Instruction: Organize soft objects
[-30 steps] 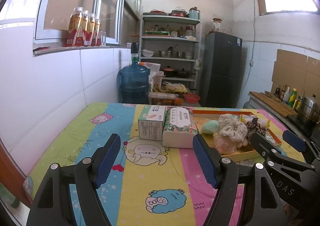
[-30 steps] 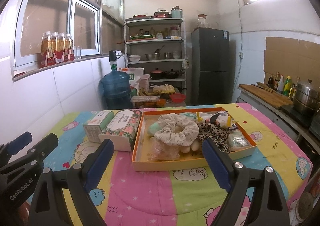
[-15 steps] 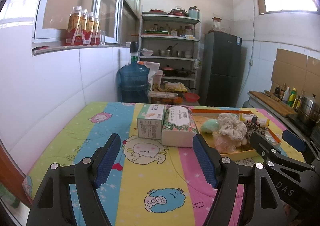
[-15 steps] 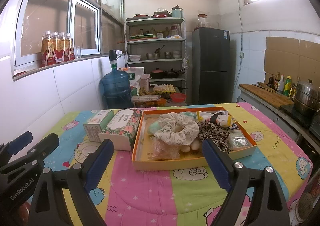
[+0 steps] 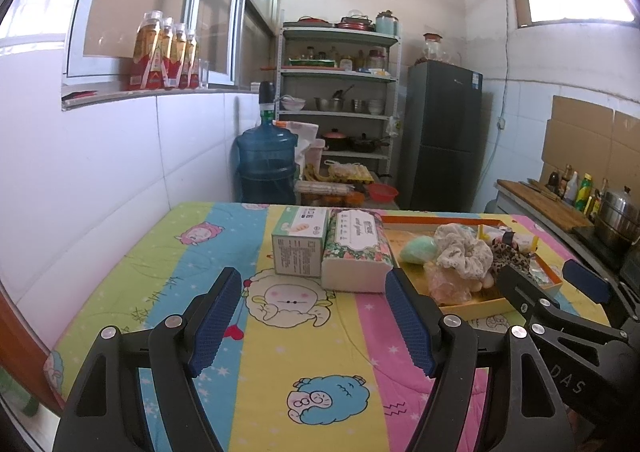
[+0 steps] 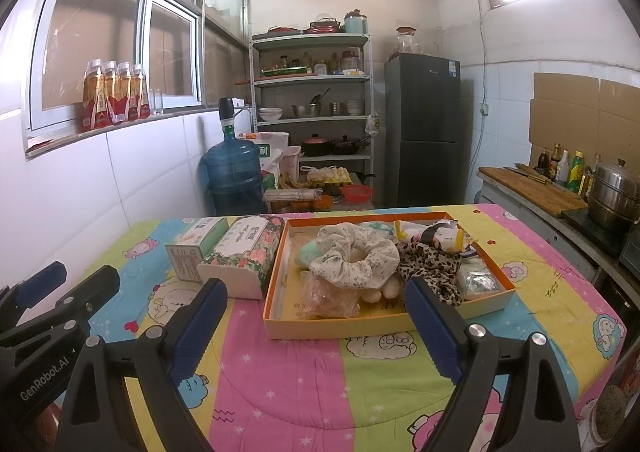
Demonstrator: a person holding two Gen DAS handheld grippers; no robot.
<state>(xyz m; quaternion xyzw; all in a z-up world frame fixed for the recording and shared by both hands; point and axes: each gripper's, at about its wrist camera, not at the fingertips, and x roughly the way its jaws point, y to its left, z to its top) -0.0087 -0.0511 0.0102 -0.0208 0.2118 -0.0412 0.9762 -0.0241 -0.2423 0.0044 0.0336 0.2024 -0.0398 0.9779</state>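
Lying in the orange tray (image 6: 276, 284) near the counter's far right corner, the floral scrunchie (image 6: 354, 256) is judged soft and light, best pinched across its ruffled ring; both left tongs (image 5: 316, 316) and right tongs (image 6: 316, 326) are held wide apart, empty.

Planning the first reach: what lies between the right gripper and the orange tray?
Only bare cartoon-print tablecloth, as the right wrist view shows; the open right gripper hovers just short of the orange tray.

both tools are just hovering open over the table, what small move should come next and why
Probably ease the right tool forward to the cream scrunchie atop the pile in the orange tray. Both tools are open and empty, and that scrunchie lies uppermost, directly ahead.
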